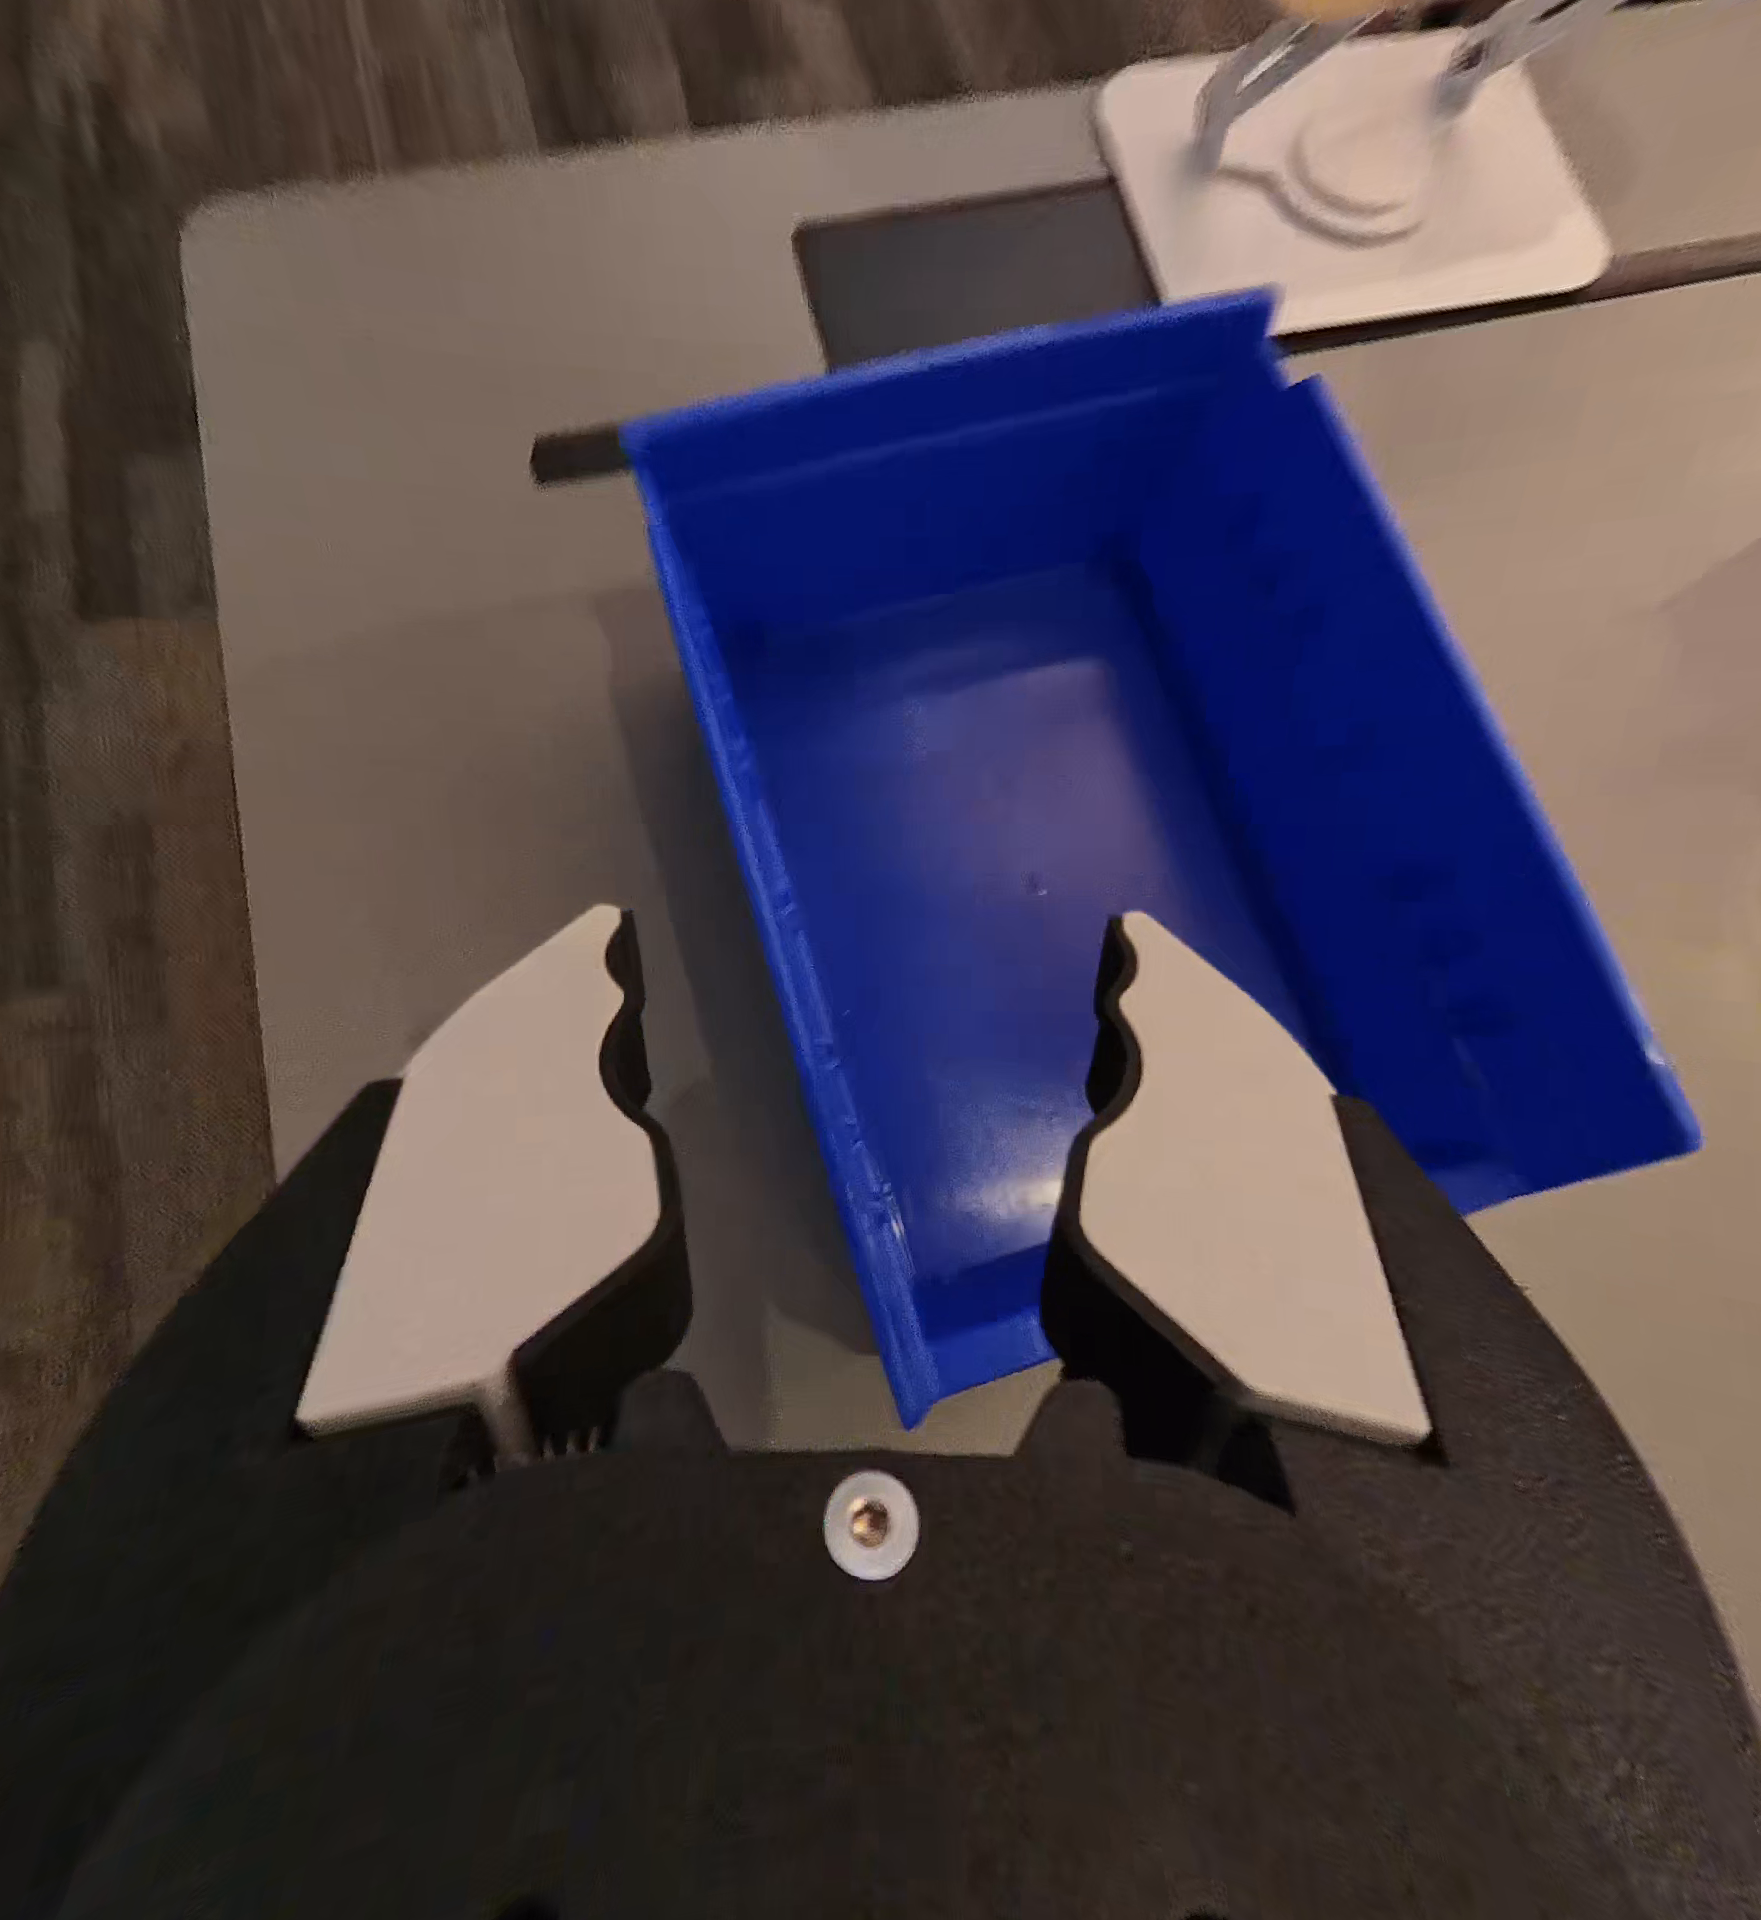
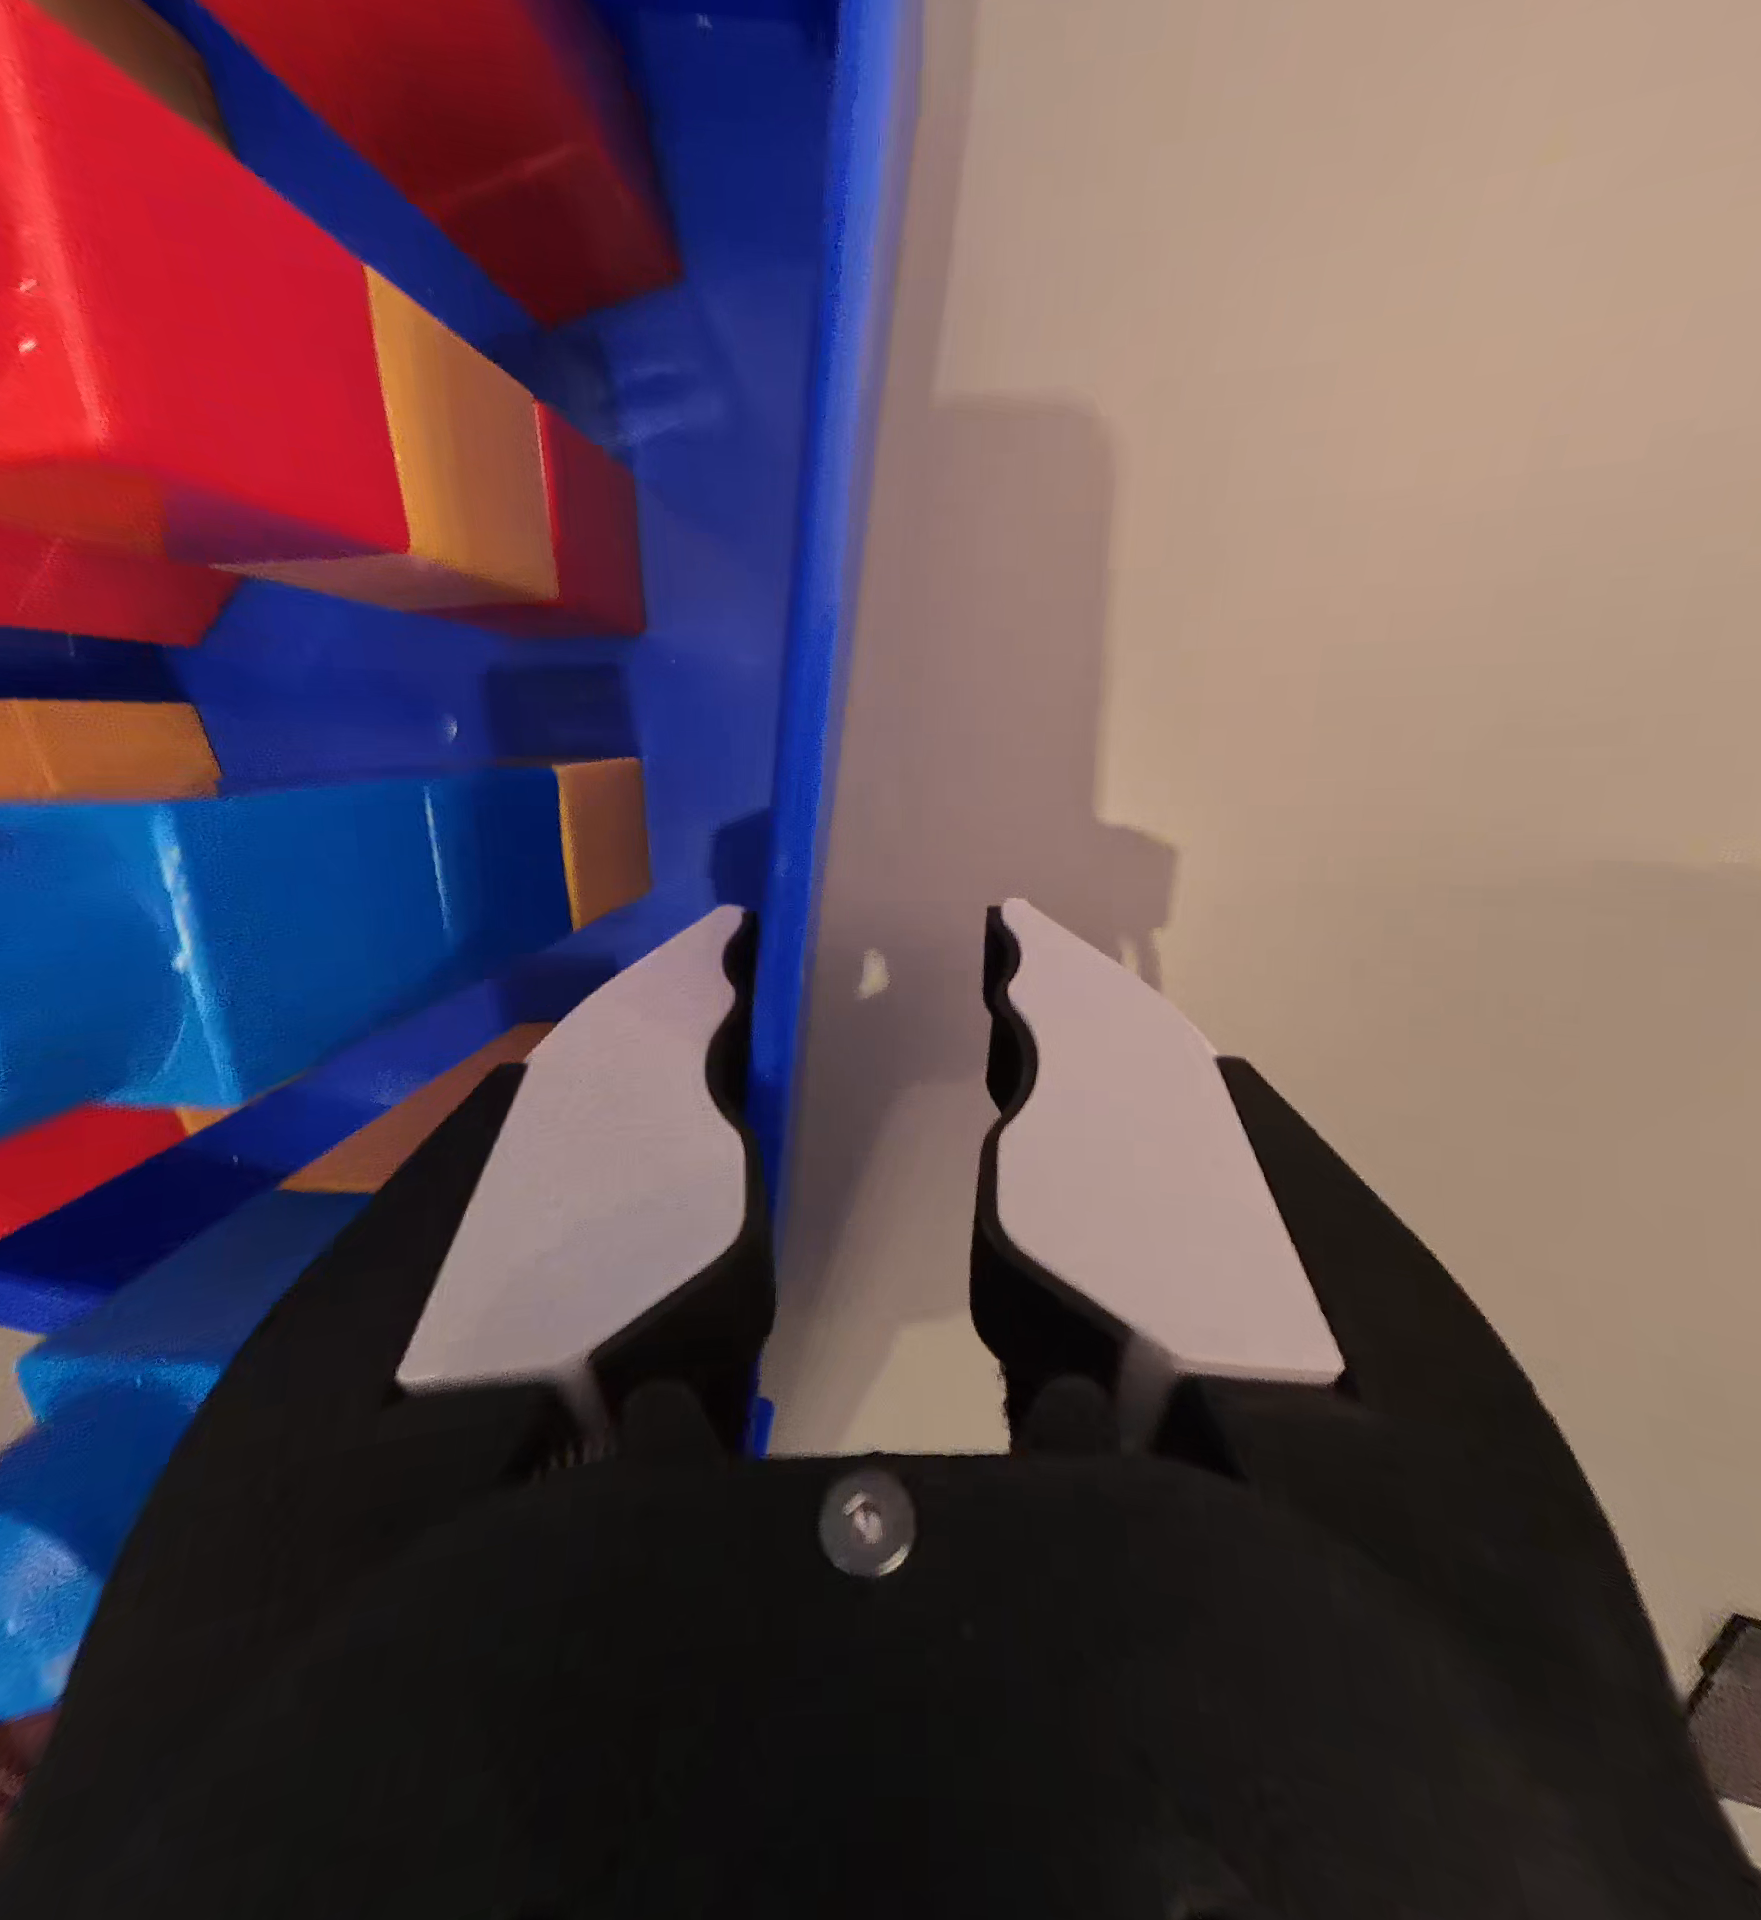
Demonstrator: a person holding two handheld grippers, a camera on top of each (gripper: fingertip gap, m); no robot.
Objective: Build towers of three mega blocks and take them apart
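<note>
**Inspector:** Your left gripper (image 1: 871, 925) was spread wide and held nothing. It hung over the near end of an empty blue bin (image 1: 1395, 665), whose left wall passed between the fingers with neither pad on it. The bin's long axis ran from near to far, skewed slightly, on the table (image 1: 419, 582).

**Operator:** And the right?

**Inspector:** Your right gripper (image 2: 868, 914) was also parted, straddling the right wall (image 2: 803, 644) of a second bin. The left pad (image 2: 736, 997) sat against or just beside that wall; the right pad (image 2: 1006, 997) stood clear, over bare table. No grip, in my judgement.

**Operator:** Where were the blocks?

**Inspector:** In that second bin, left of your right gripper: red (image 2: 180, 343), orange (image 2: 460, 447) and blue (image 2: 263, 925), piled loose. Most lay with long axes running left to right, toward the wall. Stud direction I could not tell; the view was blurred.

**Operator:** Risks?

**Inspector:** No tower was begun. Closing there would likely have pinched the wall, not a block, and dragged or tipped the bin. Reaching left from that stance, a finger might have caught the rim. The jumbled pile invited an off-centre hold and a twisted block.
</note>
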